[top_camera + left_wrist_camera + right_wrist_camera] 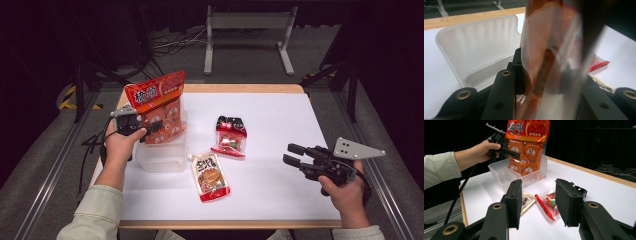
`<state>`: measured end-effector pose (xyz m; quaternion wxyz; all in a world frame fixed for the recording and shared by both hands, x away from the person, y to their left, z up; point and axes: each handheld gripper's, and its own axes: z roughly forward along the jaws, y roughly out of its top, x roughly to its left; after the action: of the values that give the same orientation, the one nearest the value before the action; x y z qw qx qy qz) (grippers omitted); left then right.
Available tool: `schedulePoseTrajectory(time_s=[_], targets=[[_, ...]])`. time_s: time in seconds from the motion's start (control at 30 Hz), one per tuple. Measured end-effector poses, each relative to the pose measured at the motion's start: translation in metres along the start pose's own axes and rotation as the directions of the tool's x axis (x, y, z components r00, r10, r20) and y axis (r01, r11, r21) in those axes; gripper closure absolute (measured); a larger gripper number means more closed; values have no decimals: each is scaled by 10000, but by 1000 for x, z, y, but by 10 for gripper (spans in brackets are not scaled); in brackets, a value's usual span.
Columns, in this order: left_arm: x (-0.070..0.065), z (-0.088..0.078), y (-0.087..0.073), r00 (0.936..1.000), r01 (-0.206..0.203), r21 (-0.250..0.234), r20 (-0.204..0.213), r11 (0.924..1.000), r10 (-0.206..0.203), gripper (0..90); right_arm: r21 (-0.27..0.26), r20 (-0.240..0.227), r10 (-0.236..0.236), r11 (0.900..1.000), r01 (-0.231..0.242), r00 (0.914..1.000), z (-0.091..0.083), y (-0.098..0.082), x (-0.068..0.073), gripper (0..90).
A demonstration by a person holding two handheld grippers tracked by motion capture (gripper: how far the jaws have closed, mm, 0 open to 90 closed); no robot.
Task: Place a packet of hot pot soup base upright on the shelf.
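A tall orange snack bag (161, 107) stands upright with its lower end inside a clear plastic tub (160, 159) at the table's left. My left gripper (159, 125) is shut on the bag's middle, and in the left gripper view the bag (549, 57) sits squeezed between the jaws above the tub (474, 45). At the right side of the table my right gripper (292, 154) is open with nothing between its fingers (567, 202). The right gripper view looks across at the bag (527, 147) and the tub (499, 176).
A small red sweet packet (230, 136) lies mid-table, and a spouted sauce pouch (211, 176) lies nearer the front beside the tub. Both also lie just beyond my right jaws, the packet (549, 203) right of the pouch (527, 201). White sheet (280, 120) covers the table.
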<state>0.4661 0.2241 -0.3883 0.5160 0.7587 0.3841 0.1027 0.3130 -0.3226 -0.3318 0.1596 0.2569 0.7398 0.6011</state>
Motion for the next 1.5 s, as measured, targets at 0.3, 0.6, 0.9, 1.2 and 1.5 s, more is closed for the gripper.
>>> schedulePoseTrajectory(time_s=[0.3, 0.6, 0.9, 1.2, 1.5], targets=[[-1, -6, 2, 9965, 78, -816, -819, 9966, -145, 471, 158, 35, 43, 9999, -44, 10000, 4, -3, -2, 577], [-14, -22, -1, 9712, 124, -964, -2358, 9953, -349, 77, 276, 91, 50, 9996, -52, 9999, 7, -4, -3, 567], [-39, -49, -7, 9690, -430, -1196, -2468, 9919, 123, 72, 287, 322, 66, 9996, -76, 9995, 7, -5, -4, 552], [-73, -77, -14, 9833, -768, -906, -1718, 9929, 603, 82, 458, 685, 222, 9986, -254, 9974, 13, -7, -6, 551], [-84, -82, -22, 9906, -953, -567, -1033, 9938, 891, 76, 691, 765, 329, 9969, -382, 9965, 22, -8, -10, 541]])
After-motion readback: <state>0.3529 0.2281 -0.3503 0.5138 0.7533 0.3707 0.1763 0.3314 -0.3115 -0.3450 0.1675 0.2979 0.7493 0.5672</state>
